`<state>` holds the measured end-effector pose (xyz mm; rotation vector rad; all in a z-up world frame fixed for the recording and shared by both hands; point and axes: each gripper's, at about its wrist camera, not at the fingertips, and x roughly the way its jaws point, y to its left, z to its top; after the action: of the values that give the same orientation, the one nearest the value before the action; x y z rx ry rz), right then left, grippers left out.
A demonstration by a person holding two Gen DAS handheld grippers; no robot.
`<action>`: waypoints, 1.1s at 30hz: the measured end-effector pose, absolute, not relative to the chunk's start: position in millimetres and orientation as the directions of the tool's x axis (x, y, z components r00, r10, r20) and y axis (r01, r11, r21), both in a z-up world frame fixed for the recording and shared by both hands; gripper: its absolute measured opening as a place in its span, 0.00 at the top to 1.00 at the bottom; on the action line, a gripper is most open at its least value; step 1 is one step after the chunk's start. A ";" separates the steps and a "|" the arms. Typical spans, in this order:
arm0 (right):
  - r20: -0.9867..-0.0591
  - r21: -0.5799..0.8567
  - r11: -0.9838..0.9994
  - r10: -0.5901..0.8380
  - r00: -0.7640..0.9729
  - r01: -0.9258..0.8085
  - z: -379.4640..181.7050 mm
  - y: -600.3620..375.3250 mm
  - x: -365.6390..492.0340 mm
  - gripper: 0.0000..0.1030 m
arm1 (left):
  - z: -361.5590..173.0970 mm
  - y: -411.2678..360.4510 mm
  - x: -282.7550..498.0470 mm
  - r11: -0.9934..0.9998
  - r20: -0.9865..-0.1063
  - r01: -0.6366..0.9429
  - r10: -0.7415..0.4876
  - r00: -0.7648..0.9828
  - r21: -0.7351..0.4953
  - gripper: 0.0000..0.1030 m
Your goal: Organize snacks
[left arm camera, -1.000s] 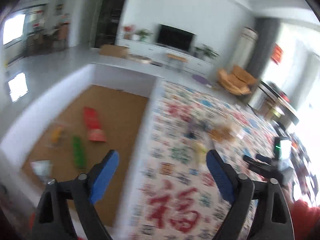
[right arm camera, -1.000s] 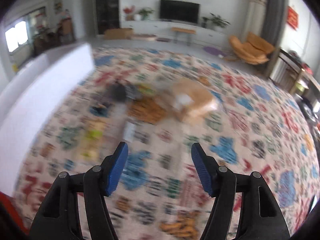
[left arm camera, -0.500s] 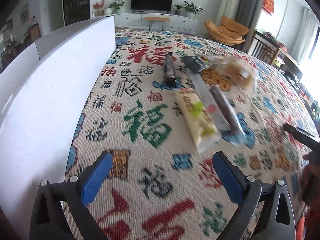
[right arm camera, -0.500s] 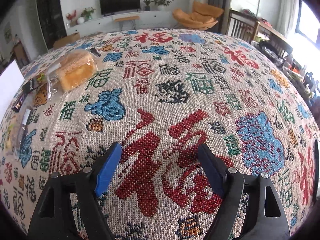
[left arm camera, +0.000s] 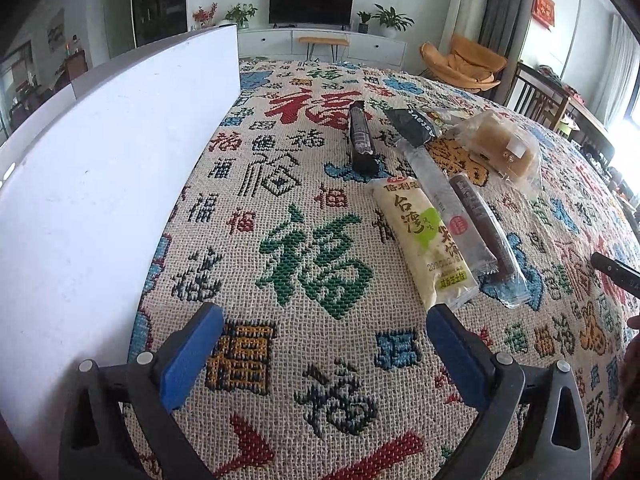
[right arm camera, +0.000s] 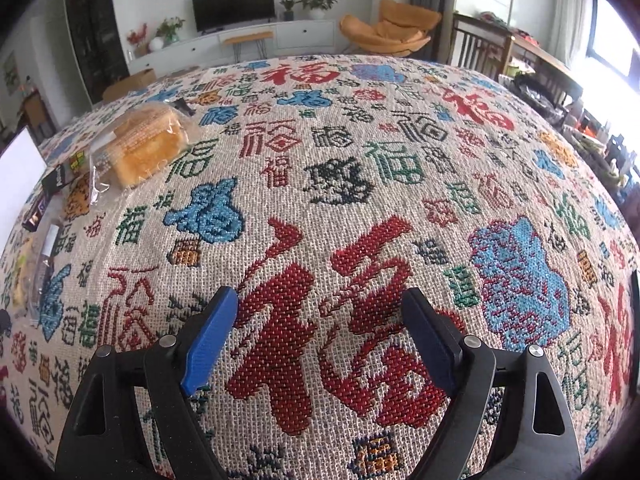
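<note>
Several wrapped snacks lie on the patterned cloth ahead of my left gripper (left arm camera: 320,324), which is open and empty. Nearest is a cream and green packet (left arm camera: 424,240). Beside it lie a long grey packet (left arm camera: 436,184), a dark brown bar (left arm camera: 480,216) and a black bar (left arm camera: 360,136). A bagged cake (left arm camera: 500,148) lies farther right. My right gripper (right arm camera: 316,312) is open and empty over bare cloth. The bagged cake (right arm camera: 148,144) and the other snacks (right arm camera: 44,216) sit far to its left.
A white box wall (left arm camera: 112,168) stands along the left of the cloth (left arm camera: 312,264), close to my left gripper. Part of the other gripper (left arm camera: 616,272) shows at the right edge. The cloth (right arm camera: 360,184) spreads wide around my right gripper. Room furniture stands beyond the table.
My left gripper swung from above the box, over its wall, down to the cloth by the snacks. My right gripper moved right, away from the snacks, and dropped lower. Both stayed open.
</note>
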<state>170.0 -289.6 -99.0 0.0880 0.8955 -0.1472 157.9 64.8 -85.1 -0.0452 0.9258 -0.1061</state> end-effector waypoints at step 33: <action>-0.783 0.015 0.986 -0.091 0.616 0.165 -99.6 -289.5 171.1 0.16 | -86.7 56.7 159.9 0.997 -0.808 0.075 -0.071 0.585 -0.033 0.00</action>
<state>171.1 -289.5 -99.6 0.0886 0.8957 -0.1481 159.9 56.7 -86.7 0.0050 0.9422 -0.0852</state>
